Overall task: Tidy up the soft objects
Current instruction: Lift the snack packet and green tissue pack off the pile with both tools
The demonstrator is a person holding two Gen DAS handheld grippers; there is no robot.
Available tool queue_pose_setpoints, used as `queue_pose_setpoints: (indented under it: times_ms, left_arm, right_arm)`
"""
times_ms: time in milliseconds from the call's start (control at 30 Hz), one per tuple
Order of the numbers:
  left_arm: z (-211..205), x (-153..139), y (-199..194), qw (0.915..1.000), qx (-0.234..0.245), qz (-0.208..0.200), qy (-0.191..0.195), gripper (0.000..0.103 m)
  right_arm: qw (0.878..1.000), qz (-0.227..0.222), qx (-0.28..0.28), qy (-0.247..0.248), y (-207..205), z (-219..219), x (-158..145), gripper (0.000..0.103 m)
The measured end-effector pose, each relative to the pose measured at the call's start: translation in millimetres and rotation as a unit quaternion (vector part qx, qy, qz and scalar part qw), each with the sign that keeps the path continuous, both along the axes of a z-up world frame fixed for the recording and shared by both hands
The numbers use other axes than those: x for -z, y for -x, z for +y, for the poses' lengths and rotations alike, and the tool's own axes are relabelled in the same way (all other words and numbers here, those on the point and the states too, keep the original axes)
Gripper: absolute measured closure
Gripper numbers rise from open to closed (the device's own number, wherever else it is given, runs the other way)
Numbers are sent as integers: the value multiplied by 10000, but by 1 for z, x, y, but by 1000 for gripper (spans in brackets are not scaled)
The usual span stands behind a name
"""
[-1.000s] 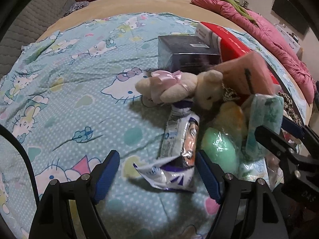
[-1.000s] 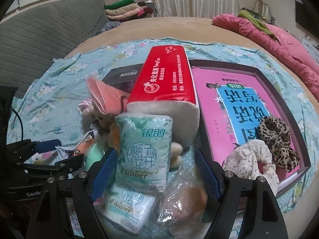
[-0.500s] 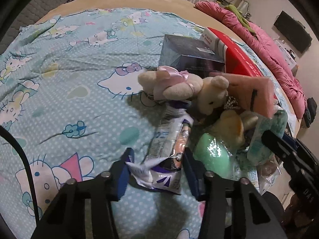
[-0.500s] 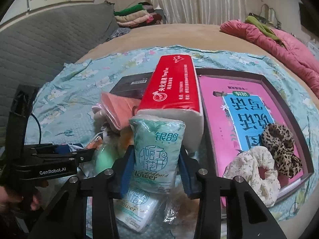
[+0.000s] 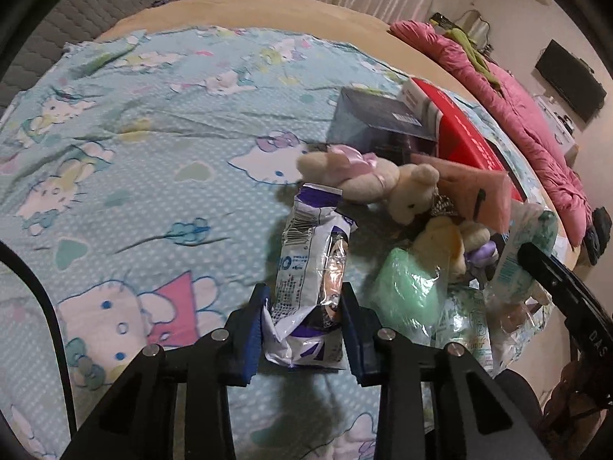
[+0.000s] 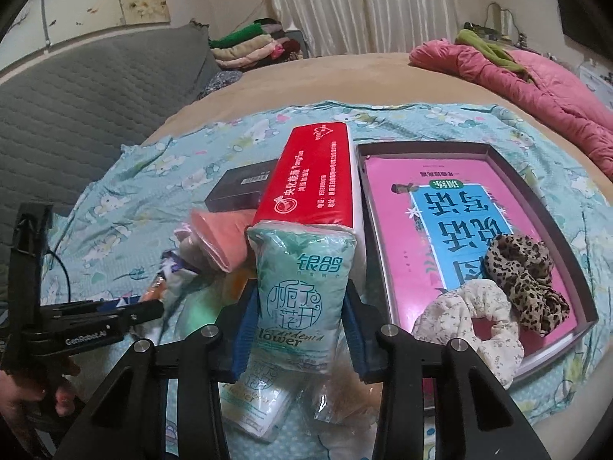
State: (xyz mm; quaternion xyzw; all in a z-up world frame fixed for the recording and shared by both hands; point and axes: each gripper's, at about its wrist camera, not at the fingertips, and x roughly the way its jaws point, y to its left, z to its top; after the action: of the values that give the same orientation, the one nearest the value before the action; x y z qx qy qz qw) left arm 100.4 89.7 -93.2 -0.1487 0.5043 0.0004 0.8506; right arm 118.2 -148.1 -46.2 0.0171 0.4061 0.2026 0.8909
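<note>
Both grippers angle downward, left gripper [image 5: 304, 331] pinching snack packet [image 5: 312, 268], right gripper [image 6: 297, 331] tissue pack [image 6: 302, 291].

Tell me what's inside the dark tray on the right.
The dark tray holds a pink book; a floral scrunchie and a leopard scrunchie lie on it. Anything under the book is hidden.

1. Crinkled white-and-purple foil snack packet [image 5: 312, 276] stands tilted off the blue cartoon-print sheet [image 5: 126, 145], pinched at its lower end.
2. Pale green plastic-wrapped tissue pack [image 6: 302, 299] is upright, squeezed at its sides, against the red-topped tissue brick [image 6: 314, 180].
3. Cream plush bear with pink bow [image 5: 367, 184] lies on its side mid-sheet.
4. Leopard-print scrunchie [image 6: 525, 287] and floral cream scrunchie [image 6: 471, 329] touch in the dark tray's [image 6: 544, 191] near corner.
</note>
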Motion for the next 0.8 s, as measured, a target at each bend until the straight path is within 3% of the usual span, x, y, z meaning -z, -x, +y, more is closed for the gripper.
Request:
queue_pose_setpoints:
  times_ms: [800]
  left_arm:
    - [-53,-87,27,9949,363,-852,-397,67]
  right_arm:
    - [9988,-406,108,-269,21,-22,-39,61]
